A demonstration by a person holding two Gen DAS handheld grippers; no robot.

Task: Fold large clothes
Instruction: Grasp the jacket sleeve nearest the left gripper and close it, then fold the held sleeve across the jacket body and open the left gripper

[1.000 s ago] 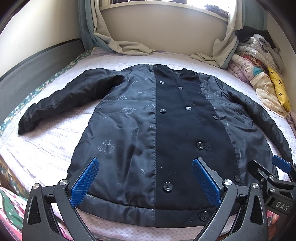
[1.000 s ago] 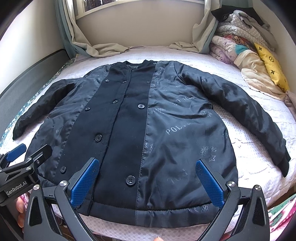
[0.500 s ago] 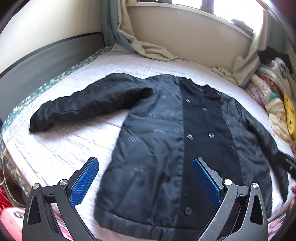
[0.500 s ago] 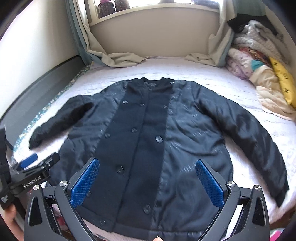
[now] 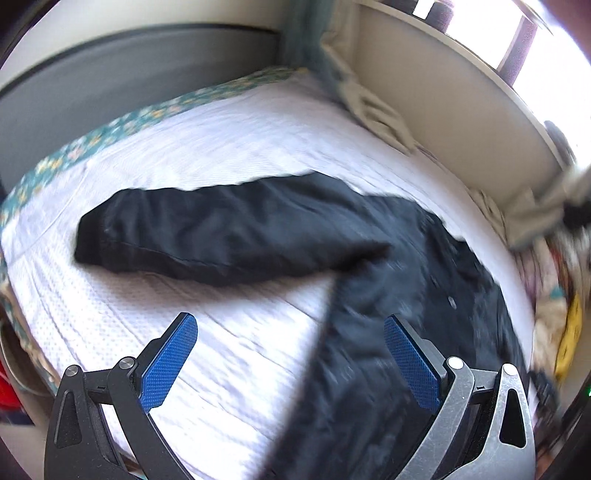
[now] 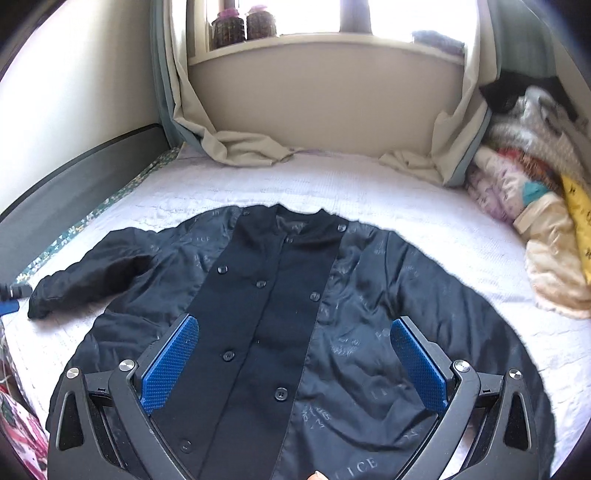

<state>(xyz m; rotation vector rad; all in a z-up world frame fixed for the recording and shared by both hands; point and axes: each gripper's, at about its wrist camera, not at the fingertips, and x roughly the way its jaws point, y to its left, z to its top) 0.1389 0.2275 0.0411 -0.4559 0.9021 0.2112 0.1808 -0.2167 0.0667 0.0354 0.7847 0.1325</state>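
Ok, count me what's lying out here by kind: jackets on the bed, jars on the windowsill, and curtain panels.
Jackets: 1, the dark jacket spread flat on the bed
Jars: 2, one jar beside the other jar on the windowsill
Curtain panels: 2, the left panel and the right panel
Total: 5
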